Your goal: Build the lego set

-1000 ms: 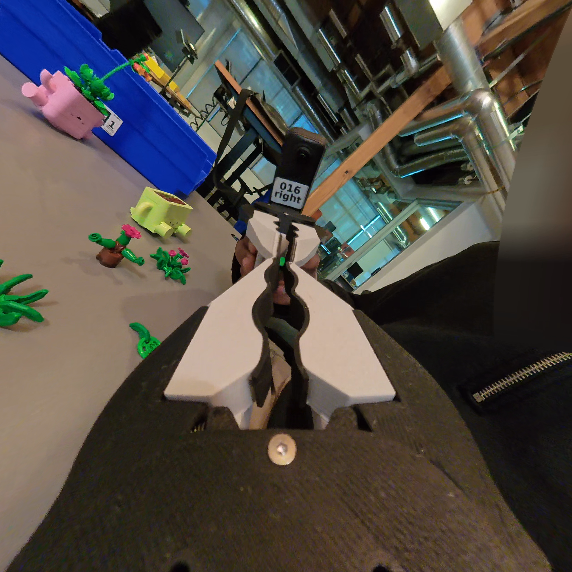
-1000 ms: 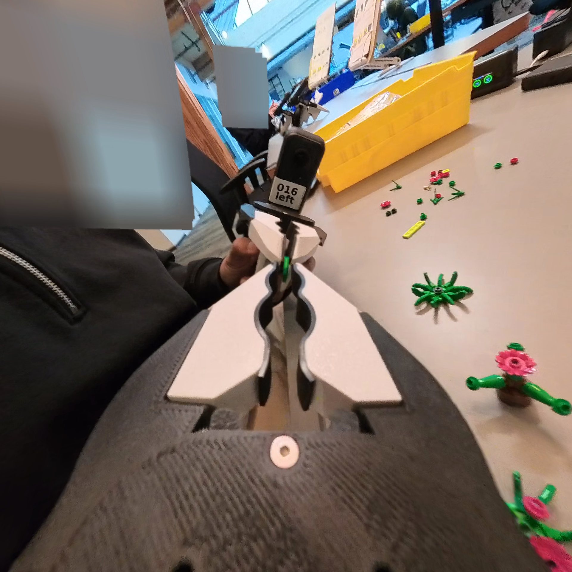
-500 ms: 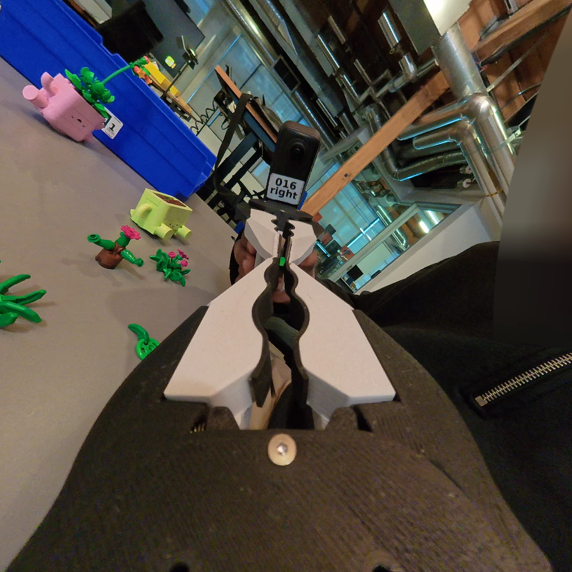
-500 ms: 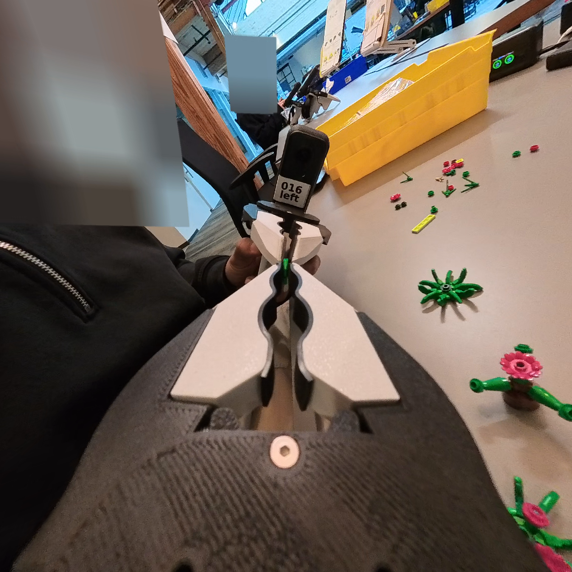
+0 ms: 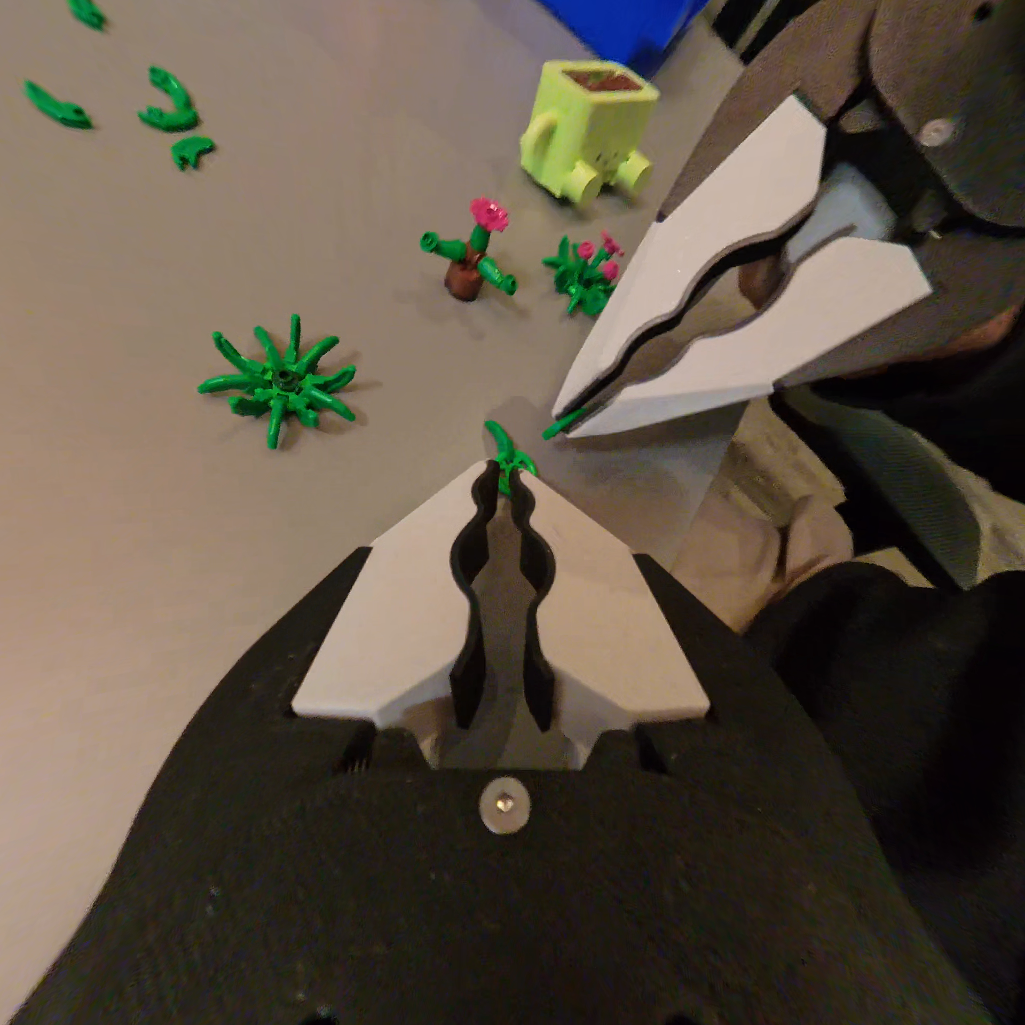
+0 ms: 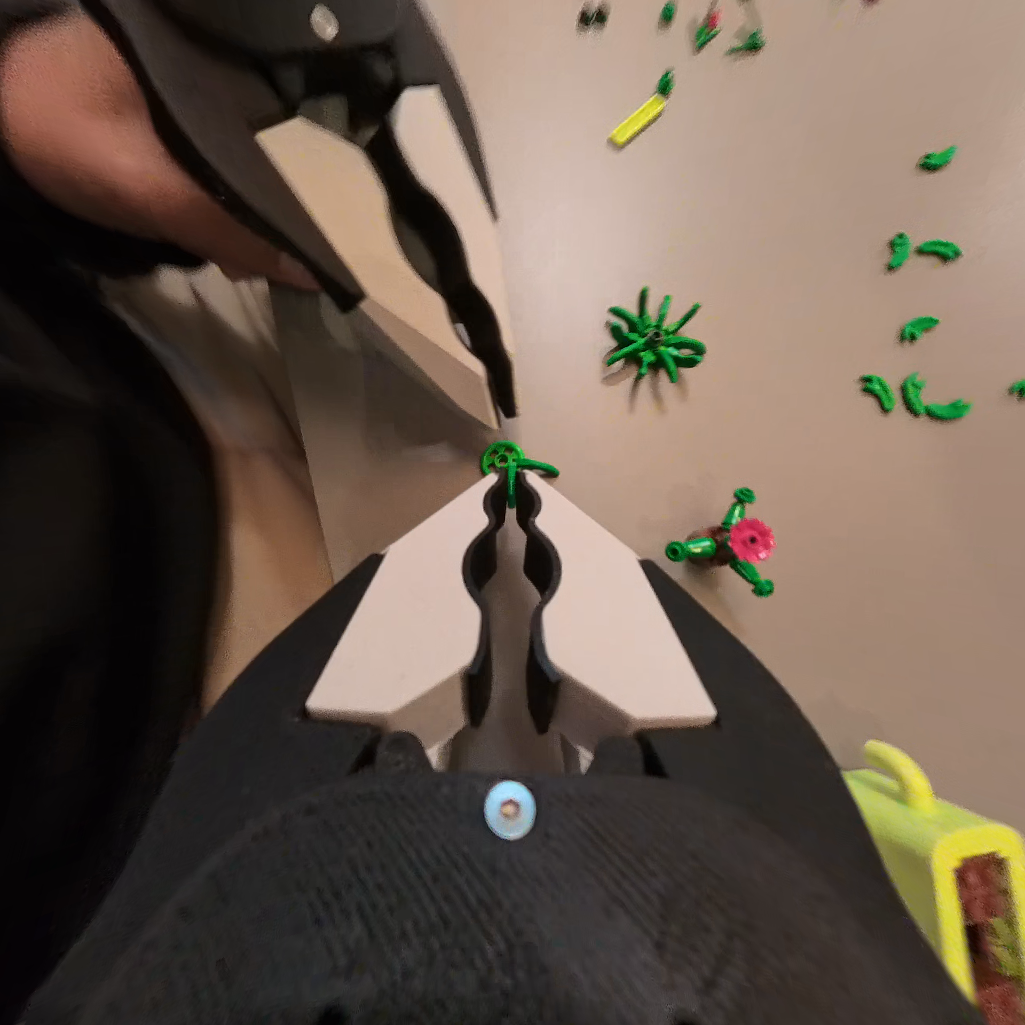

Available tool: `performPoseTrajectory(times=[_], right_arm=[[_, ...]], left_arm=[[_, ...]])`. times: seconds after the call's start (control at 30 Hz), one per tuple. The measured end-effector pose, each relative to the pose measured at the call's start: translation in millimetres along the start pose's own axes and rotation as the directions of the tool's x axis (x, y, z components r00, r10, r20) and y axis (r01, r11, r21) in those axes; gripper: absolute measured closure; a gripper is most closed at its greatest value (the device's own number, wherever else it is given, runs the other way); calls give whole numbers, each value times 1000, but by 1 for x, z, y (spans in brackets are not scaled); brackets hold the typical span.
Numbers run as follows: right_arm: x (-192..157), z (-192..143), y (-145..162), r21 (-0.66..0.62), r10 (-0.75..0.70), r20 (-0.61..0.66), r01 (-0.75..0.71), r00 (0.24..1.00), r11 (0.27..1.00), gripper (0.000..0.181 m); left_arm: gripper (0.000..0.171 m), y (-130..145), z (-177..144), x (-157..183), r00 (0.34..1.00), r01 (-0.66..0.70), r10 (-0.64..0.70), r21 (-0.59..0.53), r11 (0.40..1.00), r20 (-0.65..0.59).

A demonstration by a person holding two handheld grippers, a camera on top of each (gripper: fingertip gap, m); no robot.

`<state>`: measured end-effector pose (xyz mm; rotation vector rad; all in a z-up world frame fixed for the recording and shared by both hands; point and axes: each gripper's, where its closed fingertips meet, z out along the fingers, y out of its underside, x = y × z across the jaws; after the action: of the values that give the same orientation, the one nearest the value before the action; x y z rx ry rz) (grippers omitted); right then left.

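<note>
My left gripper (image 5: 505, 471) points down at the grey table (image 5: 166, 554) with its jaws shut and nothing clearly between them. A small green leaf piece with a ring end (image 5: 502, 441) lies on the table just past its tips. My right gripper (image 5: 563, 427) comes in from the upper right, shut on a thin green stem (image 5: 556, 430), its tips close to the leaf piece. In the right wrist view, the right gripper (image 6: 510, 485) holds the stem (image 6: 510, 493) just short of the leaf piece (image 6: 502, 460). The left gripper (image 6: 502, 410) hovers just beyond it.
A lime-green pot (image 5: 588, 138) stands at the back beside a blue bin (image 5: 638, 22). A cactus with a pink flower (image 5: 471, 255), a pink flower cluster (image 5: 585, 272) and a spiky green plant (image 5: 280, 382) stand behind the grippers. Loose green leaves (image 5: 166, 102) lie far left. My left tips are roughly 8 cm from the spiky green plant (image 5: 280, 382). Look for it in the right wrist view (image 6: 652, 331) too.
Both grippers were raised and met tip to tip on a small green piece. Now they have parted and tilted down to the table; the right one keeps the green stem.
</note>
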<state>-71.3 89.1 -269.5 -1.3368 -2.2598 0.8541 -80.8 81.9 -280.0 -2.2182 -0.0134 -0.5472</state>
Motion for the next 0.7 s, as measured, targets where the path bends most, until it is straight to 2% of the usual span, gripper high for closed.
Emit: performPoseTrajectory(times=[0.2,0.7], right_arm=[[-2,14,11,-120,-114,-14,112,993,986,180],[-1,16,14,-242,-152,34,156,988,958,181]], left_arm=[[168,7,10,-4,999,43,-43,-77,996,4],[169,8,12,-4,999,38,-38,-98,994,6]])
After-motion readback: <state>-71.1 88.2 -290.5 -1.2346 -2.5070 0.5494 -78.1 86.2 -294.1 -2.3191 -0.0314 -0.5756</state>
